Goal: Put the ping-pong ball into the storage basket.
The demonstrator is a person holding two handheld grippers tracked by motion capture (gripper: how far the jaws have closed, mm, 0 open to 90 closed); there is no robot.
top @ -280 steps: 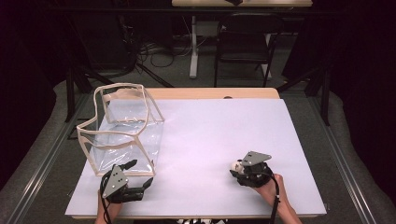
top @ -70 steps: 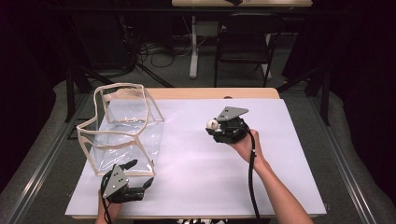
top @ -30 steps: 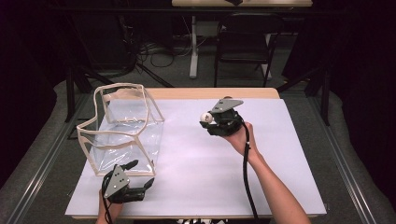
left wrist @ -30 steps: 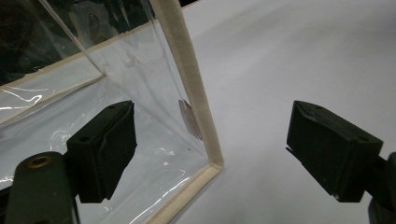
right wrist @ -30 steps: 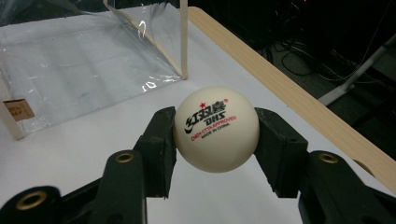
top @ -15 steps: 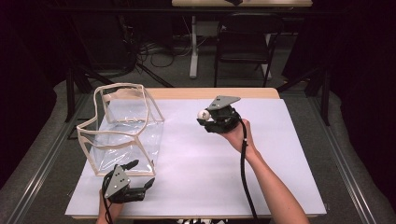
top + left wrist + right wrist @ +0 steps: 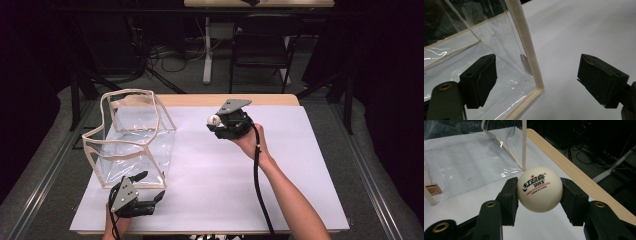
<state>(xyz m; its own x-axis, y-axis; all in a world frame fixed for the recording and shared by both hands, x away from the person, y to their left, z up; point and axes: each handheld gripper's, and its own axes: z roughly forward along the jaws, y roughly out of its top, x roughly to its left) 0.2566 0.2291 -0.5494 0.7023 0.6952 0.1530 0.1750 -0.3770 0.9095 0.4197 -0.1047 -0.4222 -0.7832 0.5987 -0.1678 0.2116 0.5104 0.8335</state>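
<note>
A clear plastic bag [image 7: 131, 138] with cream edging stands open-topped at the table's left. My right gripper [image 7: 216, 121] is raised over the far middle of the table, shut on a white ping-pong ball [image 7: 214, 119] that points toward the bag. In the right gripper view the ball [image 7: 539, 188] with red and black print sits clamped between both jaws, the bag [image 7: 469, 157] beyond it. My left gripper [image 7: 150, 189] rests open at the front left, by the bag's near corner. In the left gripper view the bag's corner seam [image 7: 527, 55] stands between the wide-apart jaws.
White paper [image 7: 300, 165] covers the wooden table [image 7: 200, 99]. A chair [image 7: 260, 45] and cables lie on the floor beyond the far edge. A small tag [image 7: 433, 190] is on the bag's side.
My right gripper has carried the ball from the table's front right up and toward the far middle, closer to the bag. The left gripper has stayed put.
</note>
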